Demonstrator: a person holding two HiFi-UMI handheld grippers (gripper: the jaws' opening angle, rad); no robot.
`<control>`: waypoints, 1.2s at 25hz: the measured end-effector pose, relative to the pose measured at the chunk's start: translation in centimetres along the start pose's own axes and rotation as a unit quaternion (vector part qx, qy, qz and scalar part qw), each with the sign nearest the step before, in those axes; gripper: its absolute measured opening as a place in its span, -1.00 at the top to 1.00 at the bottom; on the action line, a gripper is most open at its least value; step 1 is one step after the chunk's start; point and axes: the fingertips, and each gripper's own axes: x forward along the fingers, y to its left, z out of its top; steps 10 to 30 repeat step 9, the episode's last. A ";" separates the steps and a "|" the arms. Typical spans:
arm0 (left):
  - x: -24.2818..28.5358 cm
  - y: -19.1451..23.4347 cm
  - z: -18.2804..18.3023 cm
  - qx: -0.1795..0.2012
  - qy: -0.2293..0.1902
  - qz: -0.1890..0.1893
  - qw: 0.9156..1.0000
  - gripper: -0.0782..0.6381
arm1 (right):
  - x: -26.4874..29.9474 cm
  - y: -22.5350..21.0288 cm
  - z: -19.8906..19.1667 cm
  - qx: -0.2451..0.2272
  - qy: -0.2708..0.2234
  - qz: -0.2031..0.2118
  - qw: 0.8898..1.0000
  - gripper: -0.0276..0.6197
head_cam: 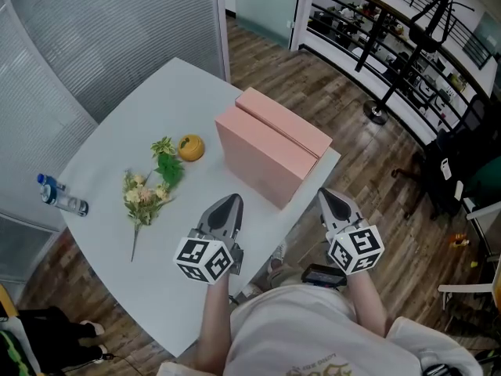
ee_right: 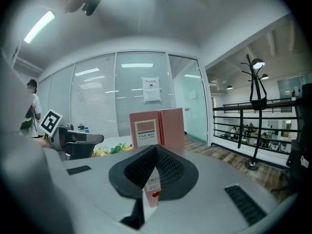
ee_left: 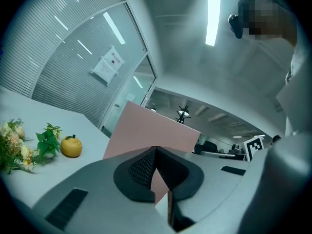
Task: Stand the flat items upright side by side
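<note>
Two pink boxes are standing upright and touching side by side at the right edge of the table [head_cam: 117,131], just above the centre of the head view: the front box [head_cam: 257,161] and the back box [head_cam: 288,124]. The left gripper [head_cam: 229,201] is hovering over the table below the front box, lower centre, its jaws clenched together on nothing. The right gripper [head_cam: 332,196] is hovering past the table's edge, lower right of centre, its jaws likewise clenched and empty, pointing at the boxes' labelled ends. At the left of the frame, flowers [head_cam: 145,194], a fruit [head_cam: 191,147] and a bottle [head_cam: 61,197] are lying on the table, well apart from the boxes.
</note>
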 end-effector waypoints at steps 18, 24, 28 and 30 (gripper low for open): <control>0.9 -0.8 -0.8 0.014 0.015 -0.008 1.000 0.77 | 0.2 -0.5 0.1 0.005 -0.002 -0.001 1.000 0.87; 0.9 -0.8 -0.8 0.014 0.015 -0.008 1.000 0.77 | 0.2 -0.5 0.1 0.005 -0.002 -0.001 1.000 0.87; 0.9 -0.8 -0.8 0.014 0.015 -0.008 1.000 0.77 | 0.2 -0.5 0.1 0.005 -0.002 -0.001 1.000 0.87; 0.9 -0.8 -0.8 0.014 0.015 -0.008 1.000 0.77 | 0.2 -0.5 0.1 0.005 -0.002 -0.001 1.000 0.87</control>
